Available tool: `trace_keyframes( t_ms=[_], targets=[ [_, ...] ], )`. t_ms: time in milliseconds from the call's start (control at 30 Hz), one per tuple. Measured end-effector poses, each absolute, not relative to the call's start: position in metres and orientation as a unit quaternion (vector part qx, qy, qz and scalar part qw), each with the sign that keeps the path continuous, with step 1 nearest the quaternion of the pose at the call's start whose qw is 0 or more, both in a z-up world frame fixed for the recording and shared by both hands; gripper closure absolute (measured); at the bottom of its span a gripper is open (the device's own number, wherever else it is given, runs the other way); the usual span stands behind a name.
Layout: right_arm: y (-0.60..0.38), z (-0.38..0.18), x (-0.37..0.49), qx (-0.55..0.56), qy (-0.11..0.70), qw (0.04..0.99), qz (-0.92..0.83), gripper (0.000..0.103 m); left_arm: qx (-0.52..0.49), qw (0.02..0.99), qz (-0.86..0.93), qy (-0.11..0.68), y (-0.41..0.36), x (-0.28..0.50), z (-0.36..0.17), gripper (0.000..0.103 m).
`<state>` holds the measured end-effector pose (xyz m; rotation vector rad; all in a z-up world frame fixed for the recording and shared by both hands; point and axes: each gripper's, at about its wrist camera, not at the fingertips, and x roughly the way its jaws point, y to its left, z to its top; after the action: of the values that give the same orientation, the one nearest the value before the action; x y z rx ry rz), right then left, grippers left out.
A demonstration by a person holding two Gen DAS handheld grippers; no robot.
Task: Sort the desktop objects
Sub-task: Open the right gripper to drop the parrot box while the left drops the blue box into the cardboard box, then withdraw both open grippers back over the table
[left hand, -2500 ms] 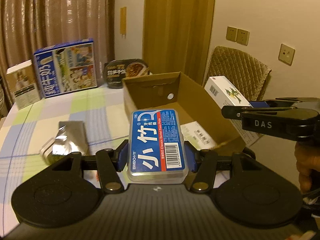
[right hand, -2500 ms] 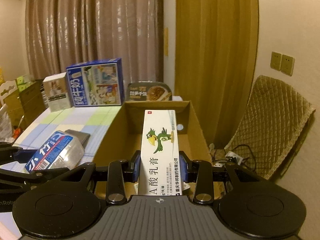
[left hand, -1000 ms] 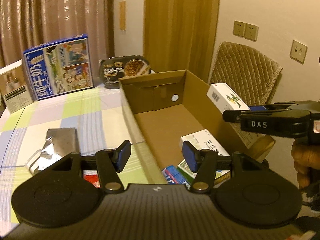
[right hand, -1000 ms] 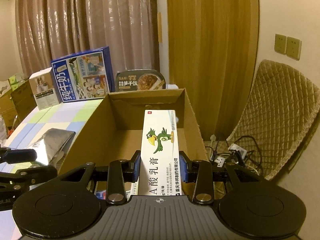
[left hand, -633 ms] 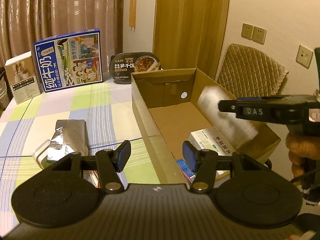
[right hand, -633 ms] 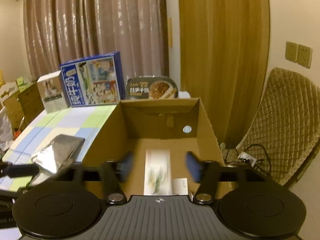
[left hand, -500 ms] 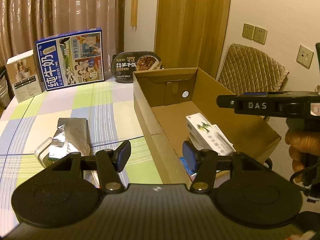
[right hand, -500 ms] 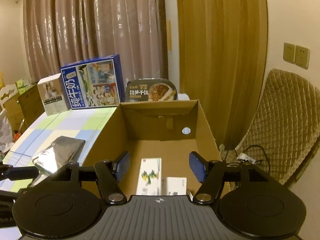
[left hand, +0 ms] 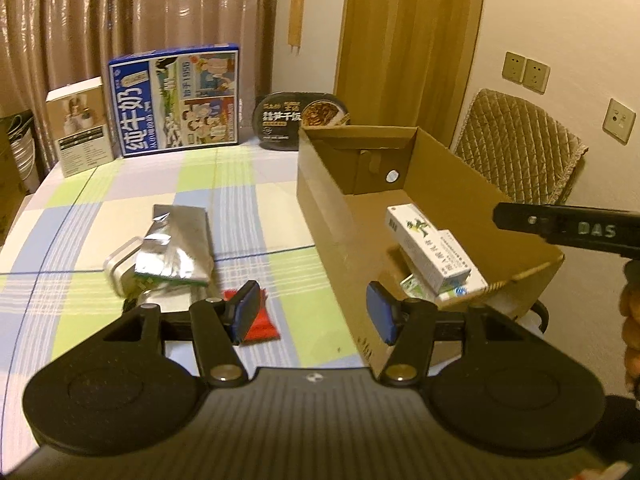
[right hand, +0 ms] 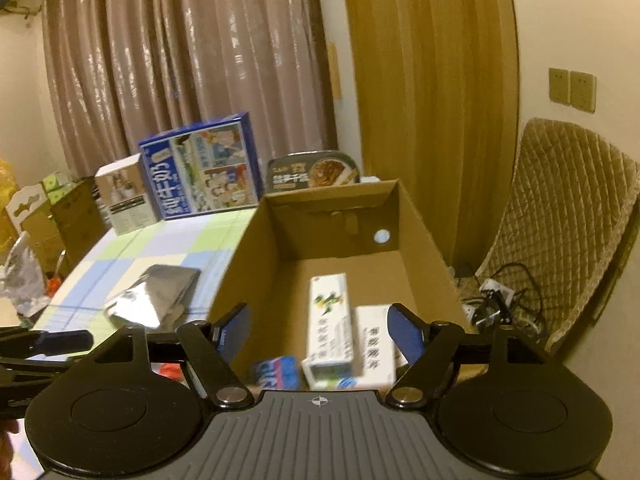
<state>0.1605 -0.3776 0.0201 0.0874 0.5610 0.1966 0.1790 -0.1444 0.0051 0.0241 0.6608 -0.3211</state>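
- Left gripper [left hand: 312, 314]: jaws spread wide, nothing between the blue pads; it hangs above the near table edge, straddling the near left corner of the box.
- Right gripper [right hand: 318, 334]: jaws likewise wide apart and empty, held over the near end of the box, a likely spot for dropping items in.
- Red packet [left hand: 260, 320]: flat on the tablecloth, partly hidden behind the left gripper's left finger; judged a near candidate for pickup.
- Cardboard box [left hand: 320, 200]: open-topped, at the table's right side; serves as the collection bin.
- Parrot-print carton [right hand: 330, 322]: lies inside the box, resting on a white carton [right hand: 374, 350]; a blue-labelled item [right hand: 276, 372] sits beside them at the near end.
- Foil pouch [left hand: 176, 244]: on the cloth left of the box, lying over a metal tin [left hand: 120, 264]; both unsorted.
- Blue milk carton [left hand: 176, 100], small white box [left hand: 78, 124], black meal tray [left hand: 300, 118]: standing along the far table edge by the curtain, well apart from both grippers.
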Motion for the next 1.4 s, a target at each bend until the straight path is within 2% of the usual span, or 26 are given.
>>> trace_keyframes(
  t_ms=[200, 467, 600, 733, 867, 1400],
  targets=[
    [-0.355, 0.025, 0.134, 0.043, 0.277, 0.953, 0.118, 0.026, 0.011, 0.936, -0.136, 0.326, -0.118, 0.153, 0.003, 0.044],
    [-0.321, 0.020, 0.106, 0.040, 0.290, 0.944, 0.150, 0.014, 0.003, 0.939, -0.091, 0.332, -0.069, 0.120, 0.001, 0.039],
    [-0.305, 0.015, 0.096, 0.035, 0.299, 0.939, 0.167, 0.012, -0.002, 0.940, -0.069, 0.333, -0.047, 0.105, 0.000, 0.034],
    [-0.289, 0.011, 0.089, 0.031, 0.305, 0.934, 0.181, 0.011, -0.005, 0.940, -0.052, 0.336, -0.027, 0.094, -0.001, 0.019],
    [-0.274, 0.006, 0.083, 0.022, 0.314, 0.928, 0.198, 0.010, -0.008, 0.940, -0.039, 0.338, -0.014, 0.089, 0.001, 0.015],
    [-0.237, -0.016, 0.084, 0.005, 0.330, 0.920, 0.211, 0.010, -0.015, 0.936, -0.017, 0.352, 0.024, 0.091, -0.007, 0.014]
  ],
)
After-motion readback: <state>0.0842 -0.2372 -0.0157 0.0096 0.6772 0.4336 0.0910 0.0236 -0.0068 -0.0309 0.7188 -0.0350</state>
